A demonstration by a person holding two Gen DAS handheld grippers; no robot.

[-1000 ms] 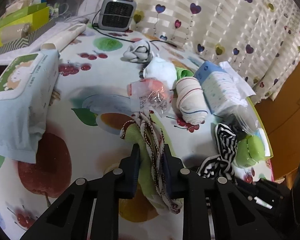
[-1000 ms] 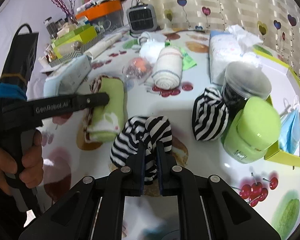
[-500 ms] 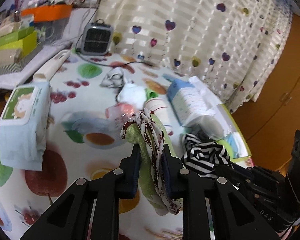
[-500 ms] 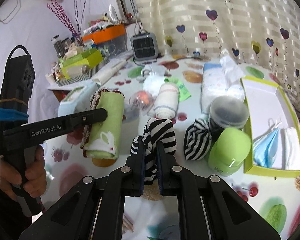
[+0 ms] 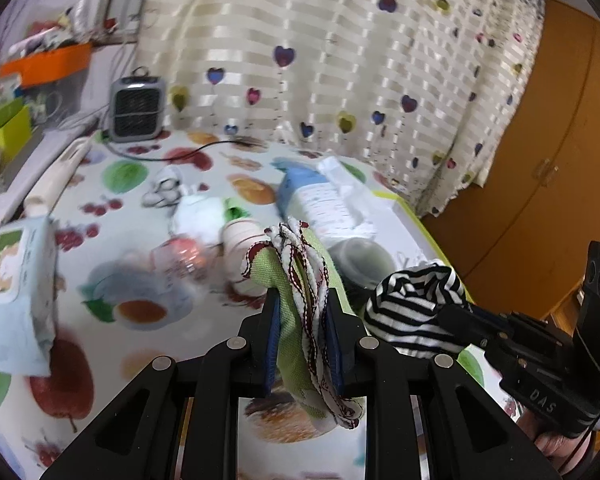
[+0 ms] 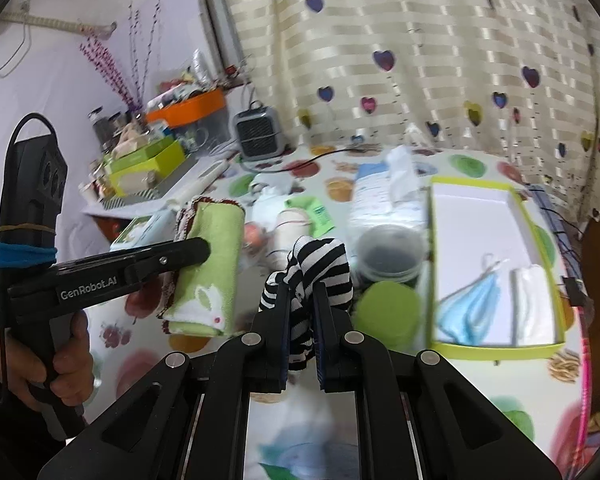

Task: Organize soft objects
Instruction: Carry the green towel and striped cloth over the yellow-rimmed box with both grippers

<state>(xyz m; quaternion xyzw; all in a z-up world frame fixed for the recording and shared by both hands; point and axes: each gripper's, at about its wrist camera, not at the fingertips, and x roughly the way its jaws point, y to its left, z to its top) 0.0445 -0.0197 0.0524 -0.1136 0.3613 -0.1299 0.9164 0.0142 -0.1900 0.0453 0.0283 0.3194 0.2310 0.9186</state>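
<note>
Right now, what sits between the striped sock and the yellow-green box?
A dark-lidded jar and a green jar, seen from the right wrist.

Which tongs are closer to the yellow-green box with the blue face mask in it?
Right. The right tongs, clamping the striped sock, sit just beside the box; the left tongs, holding the green towel, are farther off.

Striped curtain (image 5: pixel 340 60) w/ hearts behind fruit-print table (image 5: pixel 120 184); orange-brown cabinet (image 5: pixel 540 160) at right.
</note>
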